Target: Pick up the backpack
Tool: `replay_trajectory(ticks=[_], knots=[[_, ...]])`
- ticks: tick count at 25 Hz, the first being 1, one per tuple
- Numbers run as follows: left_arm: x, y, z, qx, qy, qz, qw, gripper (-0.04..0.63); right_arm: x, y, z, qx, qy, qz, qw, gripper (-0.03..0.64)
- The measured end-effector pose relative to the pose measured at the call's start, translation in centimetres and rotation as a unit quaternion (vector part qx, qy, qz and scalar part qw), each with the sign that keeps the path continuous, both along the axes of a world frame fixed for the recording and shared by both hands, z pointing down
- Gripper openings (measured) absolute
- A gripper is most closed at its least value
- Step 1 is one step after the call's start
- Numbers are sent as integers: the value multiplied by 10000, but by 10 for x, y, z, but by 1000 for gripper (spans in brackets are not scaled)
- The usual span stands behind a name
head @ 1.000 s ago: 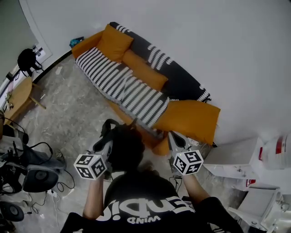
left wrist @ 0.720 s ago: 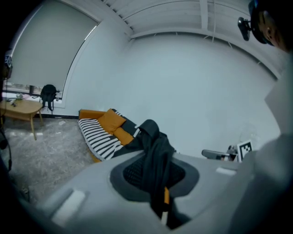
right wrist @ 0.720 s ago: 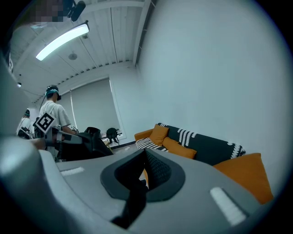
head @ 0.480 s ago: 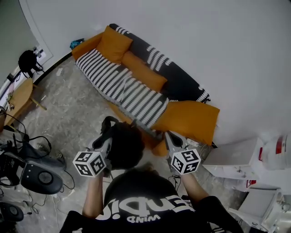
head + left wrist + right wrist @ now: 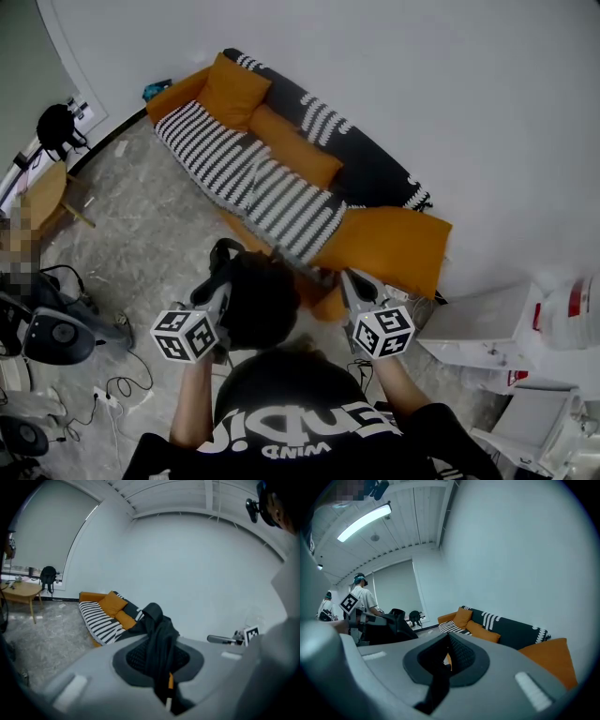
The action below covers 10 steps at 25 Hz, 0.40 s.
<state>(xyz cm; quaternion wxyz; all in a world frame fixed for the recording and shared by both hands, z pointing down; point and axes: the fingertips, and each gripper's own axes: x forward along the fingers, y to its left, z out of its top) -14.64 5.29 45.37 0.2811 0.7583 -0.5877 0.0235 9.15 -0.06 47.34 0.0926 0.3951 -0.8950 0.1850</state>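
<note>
The black backpack [image 5: 260,302] hangs in front of the person's chest, between the two grippers and clear of the floor. My left gripper [image 5: 221,274] is at its left side, shut on a black strap [image 5: 158,641] that runs up through the jaws. My right gripper [image 5: 349,281] is at its right side, jaws closed on another black strap [image 5: 439,682]. In the right gripper view the backpack's bulk [image 5: 391,625] shows at the left. The left gripper view catches the right gripper [image 5: 228,640] off to the right.
A sofa [image 5: 281,159] with orange cushions and a striped blanket stands ahead against the white wall. A small wooden table [image 5: 42,199] is at the left, with black equipment and cables [image 5: 56,333] on the floor. White boxes [image 5: 487,323] sit at the right.
Both grippers and the backpack keep their places. The black equipment on the floor at the left edge has shifted left.
</note>
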Motion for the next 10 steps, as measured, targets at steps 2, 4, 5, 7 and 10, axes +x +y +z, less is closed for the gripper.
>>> replay_trajectory(ticks=[2,4,5,7,10], knots=[[0,1,0,2,12,2,10000,44,0,1,1,-15,0,13,10000,-2],[0,2,0,7,34,-6,10000,44,0,1,1,-21,-15,24,10000,-2],[0,1,-1,10,42,-8,10000,44,0,1,1,-21,-20,28,10000,-2],[-1,1,-1,12,48,-12,10000,44,-1,0,0,-16,-22,31,10000,-2],[-3,-1,-3,11,39,-12,10000,44,-2,-3,-1,-16,-24,28,10000,-2]])
